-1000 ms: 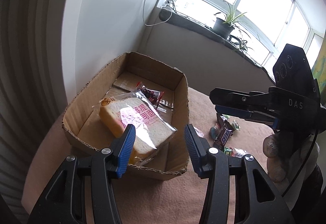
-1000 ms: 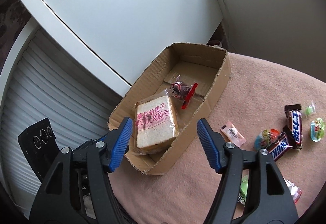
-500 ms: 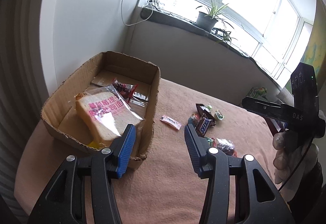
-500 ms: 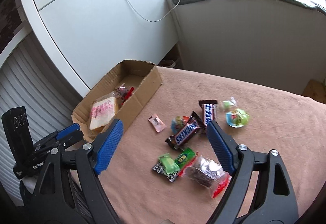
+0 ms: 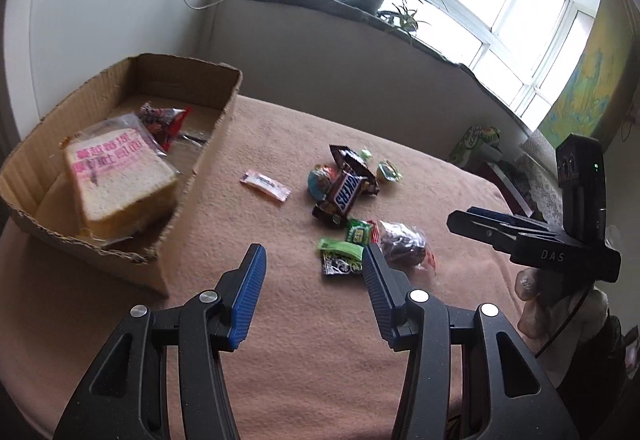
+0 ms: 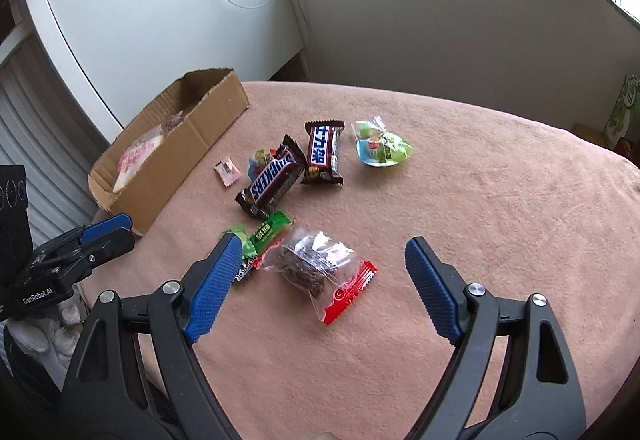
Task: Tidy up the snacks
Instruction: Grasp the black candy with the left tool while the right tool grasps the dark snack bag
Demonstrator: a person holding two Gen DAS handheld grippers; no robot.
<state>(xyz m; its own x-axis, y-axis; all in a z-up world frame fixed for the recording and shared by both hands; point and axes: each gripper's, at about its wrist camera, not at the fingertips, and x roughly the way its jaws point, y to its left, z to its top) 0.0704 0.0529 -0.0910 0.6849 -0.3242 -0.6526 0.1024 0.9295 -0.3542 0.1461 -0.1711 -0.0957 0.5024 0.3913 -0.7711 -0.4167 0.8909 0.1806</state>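
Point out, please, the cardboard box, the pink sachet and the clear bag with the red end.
cardboard box (image 6: 188, 155): right wrist view, outer side wall.
pink sachet (image 5: 265, 185): left wrist view, wrapper's middle.
clear bag with the red end (image 6: 316, 266): right wrist view, dark contents.

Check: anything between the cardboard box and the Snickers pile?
One small pink sachet lies alone on the cloth between the cardboard box and the Snickers bar; otherwise bare. Both wrist views show it.

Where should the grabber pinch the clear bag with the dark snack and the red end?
Probably across its puffy middle, coming from above with the right gripper, whose open jaws have just been widening. The clear bag lies flat and slanted on the cloth, so pinch its long sides. The red end looks flat and thin, likely to slip.
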